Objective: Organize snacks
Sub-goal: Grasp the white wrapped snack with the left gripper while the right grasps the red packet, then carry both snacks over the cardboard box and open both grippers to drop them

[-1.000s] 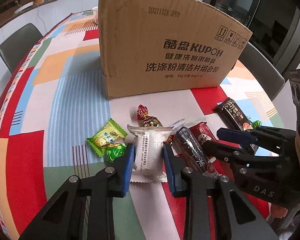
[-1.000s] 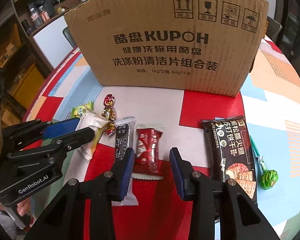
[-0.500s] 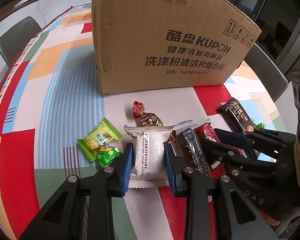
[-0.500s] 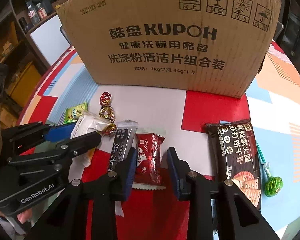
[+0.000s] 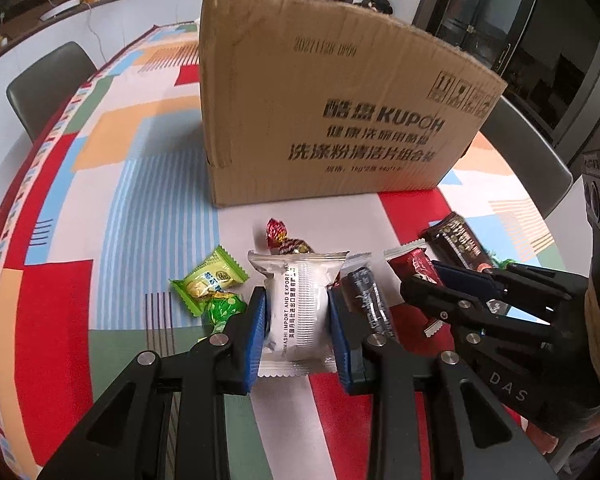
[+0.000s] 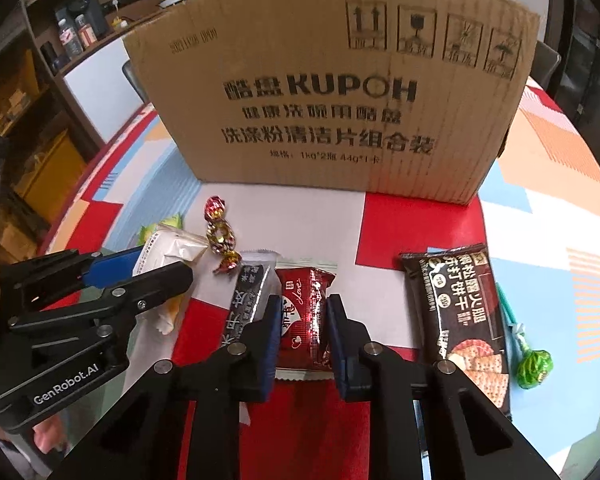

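My left gripper (image 5: 298, 312) is shut on a white snack packet (image 5: 298, 300) and holds it a little above the table. My right gripper (image 6: 303, 318) is shut on a red snack packet (image 6: 305, 312). A tall cardboard box (image 5: 332, 120) stands just behind the snacks, also in the right wrist view (image 6: 340, 96). On the table lie a black bar packet (image 5: 370, 304), a red-gold wrapped candy (image 5: 284, 238), green candies (image 5: 216, 284), a dark cracker packet (image 6: 460, 320) and a green lollipop (image 6: 534, 366).
The table wears a bright patchwork cloth (image 5: 100, 200). Grey chairs stand at the far left (image 5: 48, 84) and far right (image 5: 528, 152). Shelves with bottles (image 6: 76, 32) are at the back left.
Both grippers closed onto their packets: the left on the white packet, the right on the red one. The white packet has lifted slightly off the table.
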`<state>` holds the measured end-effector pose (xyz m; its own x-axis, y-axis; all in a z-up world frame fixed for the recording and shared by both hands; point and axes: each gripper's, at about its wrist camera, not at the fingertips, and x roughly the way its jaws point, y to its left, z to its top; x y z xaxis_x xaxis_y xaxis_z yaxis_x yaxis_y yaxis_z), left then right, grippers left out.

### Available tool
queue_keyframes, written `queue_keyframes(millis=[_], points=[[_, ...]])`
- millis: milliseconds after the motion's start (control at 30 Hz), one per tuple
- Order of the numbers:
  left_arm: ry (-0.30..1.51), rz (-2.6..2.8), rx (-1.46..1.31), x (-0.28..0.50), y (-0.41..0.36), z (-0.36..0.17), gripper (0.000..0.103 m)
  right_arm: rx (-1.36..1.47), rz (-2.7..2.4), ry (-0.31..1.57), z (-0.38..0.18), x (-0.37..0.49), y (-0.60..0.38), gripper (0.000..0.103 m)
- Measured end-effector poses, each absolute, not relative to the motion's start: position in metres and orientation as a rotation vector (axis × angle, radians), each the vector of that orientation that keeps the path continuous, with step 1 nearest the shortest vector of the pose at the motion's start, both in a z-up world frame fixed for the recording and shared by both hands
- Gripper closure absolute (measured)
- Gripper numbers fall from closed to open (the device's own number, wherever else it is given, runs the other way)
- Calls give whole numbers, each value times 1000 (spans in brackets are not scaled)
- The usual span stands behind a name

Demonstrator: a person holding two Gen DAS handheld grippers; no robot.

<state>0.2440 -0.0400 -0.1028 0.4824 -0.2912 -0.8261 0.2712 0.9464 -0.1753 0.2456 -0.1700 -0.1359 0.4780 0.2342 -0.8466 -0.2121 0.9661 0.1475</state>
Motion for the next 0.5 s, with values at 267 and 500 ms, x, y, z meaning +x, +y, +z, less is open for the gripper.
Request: queue_keyframes(millis=[267,500], points=[[938,-351,-23,234,-41,-72,73,28,283,968,-107,235,-175,80],[861,-354,-15,230,-41,-42,73,36,289,896,-77,231,-182,80]])
